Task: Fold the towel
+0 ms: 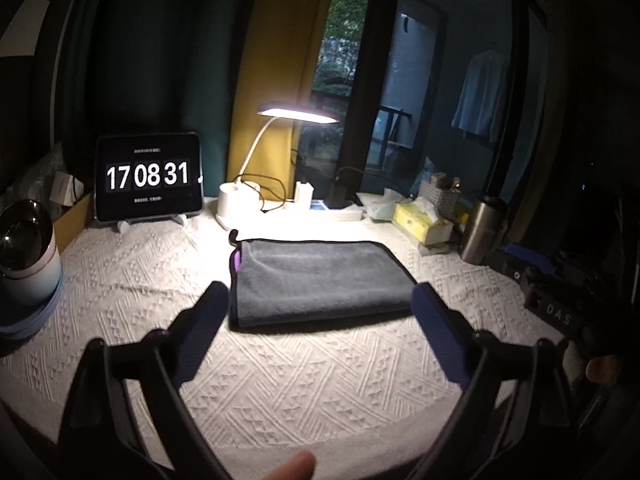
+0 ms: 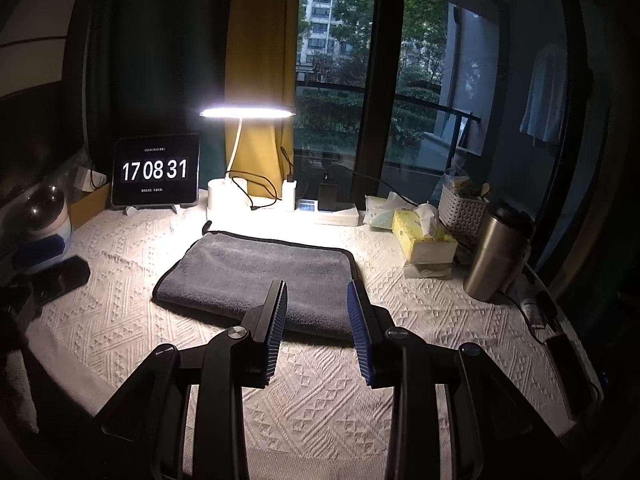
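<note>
Left wrist view shows the left gripper (image 1: 320, 300) spread wide, its blue-padded fingers (image 1: 200, 336) bracketing the near corners of the grey towel (image 1: 320, 280) without touching it and holding nothing. The towel lies folded flat on the white woven tablecloth (image 1: 280, 380), with a black-bound edge running along its far and right sides, a purple strip showing at its left edge, and a small black loop at the 11 o'clock corner. Bare cloth runs from 6 to 9 o'clock of the towel, giving open room on the near and left sides. In the right wrist view the right gripper (image 2: 316, 304) hovers above the towel's near right part, its jaws parted with a clear gap and gripping nothing. At 10 o'clock a tablet (image 2: 156, 170) reads "17 08 31"; the smaller lines above and below the digits are too fine to read. A lit desk lamp (image 2: 247, 113) stands at 12 o'clock. A yellow tissue box (image 2: 422, 238) and a steel tumbler (image 2: 496, 254) crowd the edge at 2 to 3 o'clock. In the left view a dark block (image 1: 552, 312) at 3 o'clock carries the letters "DAS".
</note>
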`<state>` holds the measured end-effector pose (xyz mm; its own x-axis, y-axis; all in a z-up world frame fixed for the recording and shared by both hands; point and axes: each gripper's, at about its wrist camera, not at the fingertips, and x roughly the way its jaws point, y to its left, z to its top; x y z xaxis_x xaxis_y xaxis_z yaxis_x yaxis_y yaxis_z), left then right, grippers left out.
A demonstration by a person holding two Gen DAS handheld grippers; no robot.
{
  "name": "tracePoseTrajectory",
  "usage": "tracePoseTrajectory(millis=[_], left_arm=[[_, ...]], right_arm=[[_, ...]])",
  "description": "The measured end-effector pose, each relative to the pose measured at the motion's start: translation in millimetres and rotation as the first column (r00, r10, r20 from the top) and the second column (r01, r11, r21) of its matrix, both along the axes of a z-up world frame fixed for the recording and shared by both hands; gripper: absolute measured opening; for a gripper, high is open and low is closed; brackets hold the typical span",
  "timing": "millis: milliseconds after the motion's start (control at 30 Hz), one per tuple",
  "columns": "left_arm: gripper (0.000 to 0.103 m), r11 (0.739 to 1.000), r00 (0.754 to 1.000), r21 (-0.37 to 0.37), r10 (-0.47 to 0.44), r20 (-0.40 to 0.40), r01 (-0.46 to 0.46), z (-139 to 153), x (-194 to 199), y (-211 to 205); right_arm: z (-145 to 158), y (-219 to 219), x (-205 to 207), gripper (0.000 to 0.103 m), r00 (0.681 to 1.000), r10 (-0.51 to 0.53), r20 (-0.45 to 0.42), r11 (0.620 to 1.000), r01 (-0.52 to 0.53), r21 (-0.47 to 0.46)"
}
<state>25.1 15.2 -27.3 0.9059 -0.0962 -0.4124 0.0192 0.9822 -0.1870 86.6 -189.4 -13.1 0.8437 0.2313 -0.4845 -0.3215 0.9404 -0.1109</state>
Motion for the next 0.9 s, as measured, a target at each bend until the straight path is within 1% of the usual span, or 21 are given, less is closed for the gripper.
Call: tracePoseTrajectory(millis=[133,233,333,467,533,600,633,733,900], left_arm=[[0.094,1.000,0.999,0.020,0.019,0.027,-0.019,1,-13,-4],[0.094,0.999,0.998,0.019,0.029,0.050,-0.030,5,-21,-4],[0.094,0.999,0.997,0.022,0.033,0.075,-0.035,8,-28,-3],[0.094,0.995,0.991,0.065,0.063,0.115,-0.071,10,-39,-9],[0.094,0.993,0.990,0.081,0.073,0.117,-0.082,10,-40,-10],[0.094,0.992,0.990,0.081,0.083,0.110,-0.092,10,-41,-9],[0.094,0.992,0.990,0.080,0.092,0.109,-0.101,10,-41,-8],[0.094,0.990,0.988,0.082,0.103,0.116,-0.113,11,-43,-6],[0.094,0.991,0.990,0.090,0.089,0.107,-0.099,11,-44,-9]], right_arm=[[-1,-5,-12,0.035,1.000,-0.009,0.006,1.000,0.009,0.016],[-4,-7,-18,0.040,1.000,-0.008,0.000,1.000,0.008,0.007],[-5,-9,-25,0.042,1.000,-0.009,-0.003,1.000,0.009,0.017],[-6,-10,-36,0.042,1.000,-0.001,0.011,1.000,0.000,0.027],[-4,-9,-42,0.043,1.000,0.004,0.031,1.000,-0.005,0.027],[-3,-8,-47,0.051,0.999,0.014,0.049,1.000,-0.015,0.027],[-2,-8,-50,0.051,0.998,0.019,0.057,0.999,-0.020,0.026],[0,-8,-53,0.052,0.997,0.023,0.068,0.999,-0.025,0.026],[1,-10,-53,0.052,0.997,0.015,0.073,0.999,-0.018,0.035]])
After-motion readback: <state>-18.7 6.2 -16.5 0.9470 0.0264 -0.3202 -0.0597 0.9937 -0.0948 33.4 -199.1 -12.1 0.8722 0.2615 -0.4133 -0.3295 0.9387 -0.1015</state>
